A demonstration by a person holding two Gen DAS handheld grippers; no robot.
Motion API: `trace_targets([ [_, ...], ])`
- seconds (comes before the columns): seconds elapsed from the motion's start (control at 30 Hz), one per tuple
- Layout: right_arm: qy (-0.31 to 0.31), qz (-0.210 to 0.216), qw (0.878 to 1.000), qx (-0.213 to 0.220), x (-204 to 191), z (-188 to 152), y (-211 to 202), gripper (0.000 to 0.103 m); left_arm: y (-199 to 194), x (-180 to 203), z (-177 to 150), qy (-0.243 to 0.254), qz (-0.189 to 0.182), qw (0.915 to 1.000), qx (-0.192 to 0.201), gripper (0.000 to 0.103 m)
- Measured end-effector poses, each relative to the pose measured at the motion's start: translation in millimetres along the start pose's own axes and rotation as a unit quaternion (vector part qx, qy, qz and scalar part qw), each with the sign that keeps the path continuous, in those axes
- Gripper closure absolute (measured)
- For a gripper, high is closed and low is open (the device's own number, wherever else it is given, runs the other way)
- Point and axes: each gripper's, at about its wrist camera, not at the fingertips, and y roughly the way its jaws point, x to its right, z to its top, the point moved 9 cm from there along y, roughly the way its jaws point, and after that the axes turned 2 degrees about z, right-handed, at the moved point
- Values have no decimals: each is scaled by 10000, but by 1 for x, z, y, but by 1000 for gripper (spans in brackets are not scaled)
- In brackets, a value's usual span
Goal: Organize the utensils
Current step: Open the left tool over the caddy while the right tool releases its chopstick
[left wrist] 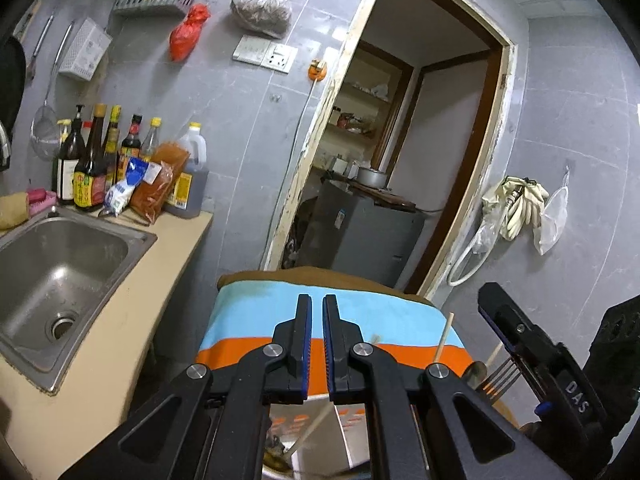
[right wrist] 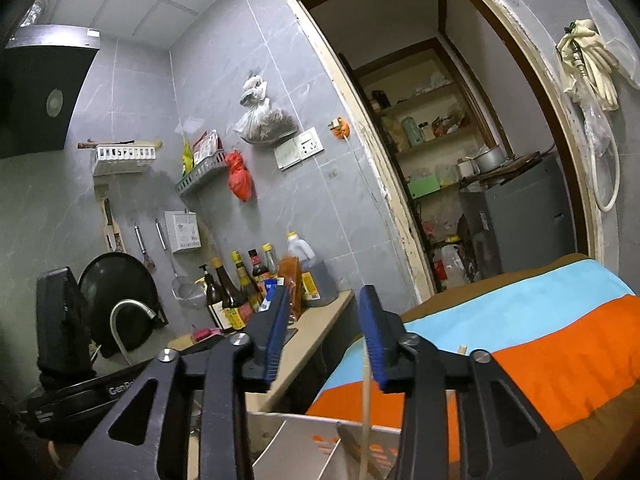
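My left gripper (left wrist: 317, 320) is shut with nothing between its jaws, raised above a striped blue, orange and brown cloth (left wrist: 256, 320). Below it a white divided organizer box (left wrist: 352, 440) holds a chopstick (left wrist: 312, 428). A fork (left wrist: 502, 376) and another chopstick (left wrist: 444, 336) stand up at the right, beside my right gripper (left wrist: 504, 320). In the right wrist view my right gripper (right wrist: 324, 320) is open and empty above the same box (right wrist: 304, 440), with a pale chopstick (right wrist: 365, 400) rising between its jaws without being held.
A steel sink (left wrist: 60, 264) is set in a beige counter (left wrist: 120, 320) at the left, with sauce bottles (left wrist: 92, 160) behind it. A doorway (left wrist: 400, 160) opens ahead onto a grey cabinet (left wrist: 360, 232). A wok (right wrist: 120, 300) and faucet (right wrist: 128, 312) stand at left.
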Motion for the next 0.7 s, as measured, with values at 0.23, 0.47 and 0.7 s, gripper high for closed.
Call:
trace_targets([
  [0.23,-117,-38,9999,-43,-3,9,-15,55,-7,8,-4,79,-66,9998,-158,97],
  [0.47,-257,-374,9989,-100,3,24,-40,48,-19,25,-2,174,-215,9992,-275,88],
  [0.7,-364,-911,9942,-433,19,26,-74,35,-40,40,-6,87,-411,9986,-328,54],
])
